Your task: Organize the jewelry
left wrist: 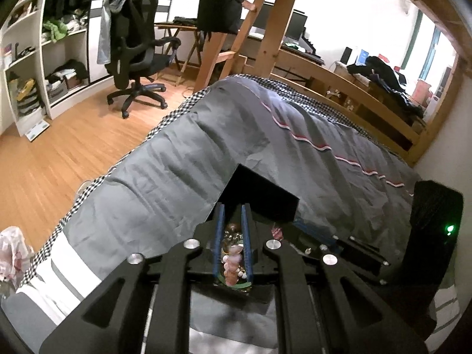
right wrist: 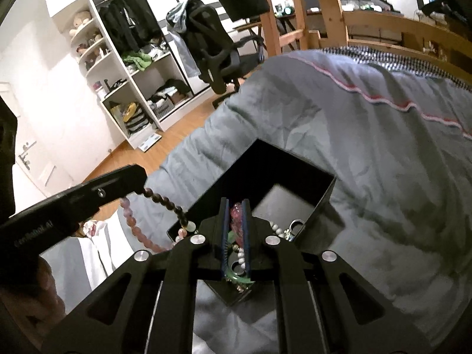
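An open black box lies on the grey quilt. My right gripper hangs over it with its jaws a little apart. A pink glittery piece sits between the pads, leaning on the right one, with a gap on the other side. Down in the box lie a white bead strand, a silver clasp and a green ring. My left gripper is left of the box, shut on a dark bead bracelet and a pink bead bracelet that sag toward the box. In the left wrist view the pink beads show between the left gripper pads, just short of the box.
The grey quilt covers a bed with a wooden frame and ladder posts. A black office chair stands on the wood floor to the left, before white shelves. A black housing with a green light stands at the right edge.
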Action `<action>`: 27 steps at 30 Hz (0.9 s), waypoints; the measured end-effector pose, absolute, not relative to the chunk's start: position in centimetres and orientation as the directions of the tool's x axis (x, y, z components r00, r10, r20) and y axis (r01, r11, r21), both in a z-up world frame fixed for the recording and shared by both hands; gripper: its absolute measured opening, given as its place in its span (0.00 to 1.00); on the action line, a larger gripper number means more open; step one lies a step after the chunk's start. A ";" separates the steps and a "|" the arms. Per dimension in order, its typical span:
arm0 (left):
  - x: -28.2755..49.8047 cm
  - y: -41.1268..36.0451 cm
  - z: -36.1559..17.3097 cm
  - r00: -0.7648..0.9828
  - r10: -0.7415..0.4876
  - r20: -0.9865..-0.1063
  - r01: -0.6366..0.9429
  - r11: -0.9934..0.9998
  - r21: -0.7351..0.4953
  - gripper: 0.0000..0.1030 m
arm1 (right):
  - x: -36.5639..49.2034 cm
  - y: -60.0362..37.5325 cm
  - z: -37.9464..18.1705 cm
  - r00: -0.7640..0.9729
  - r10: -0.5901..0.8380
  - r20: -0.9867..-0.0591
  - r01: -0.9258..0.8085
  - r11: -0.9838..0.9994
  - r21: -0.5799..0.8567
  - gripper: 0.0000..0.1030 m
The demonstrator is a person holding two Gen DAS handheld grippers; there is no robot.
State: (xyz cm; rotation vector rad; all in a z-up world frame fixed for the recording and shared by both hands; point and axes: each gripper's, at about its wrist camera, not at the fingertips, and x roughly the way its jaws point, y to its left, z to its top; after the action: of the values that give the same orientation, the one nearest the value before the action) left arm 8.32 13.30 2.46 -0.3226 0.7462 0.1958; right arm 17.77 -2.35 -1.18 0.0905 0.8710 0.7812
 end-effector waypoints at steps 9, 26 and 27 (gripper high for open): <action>7.0 13.4 4.2 0.743 0.109 -0.660 -0.322 0.923 -0.211 0.73 | 17.7 -4.6 0.4 0.498 0.615 -0.611 -0.506 0.778 0.371 0.91; 2.4 11.7 7.3 0.736 0.169 -0.655 -0.290 0.954 -0.079 0.93 | 10.8 -9.3 5.3 0.539 0.573 -0.617 -0.573 0.786 0.230 0.96; 2.3 11.5 7.3 0.735 0.175 -0.655 -0.287 0.955 -0.068 0.93 | 10.4 -9.7 5.3 0.536 0.574 -0.619 -0.579 0.784 0.226 0.96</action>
State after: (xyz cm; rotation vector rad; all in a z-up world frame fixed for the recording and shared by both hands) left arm 2.26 11.52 7.30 -0.1691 0.7013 0.2552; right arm 10.39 -9.68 5.28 -0.0071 0.7349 0.6865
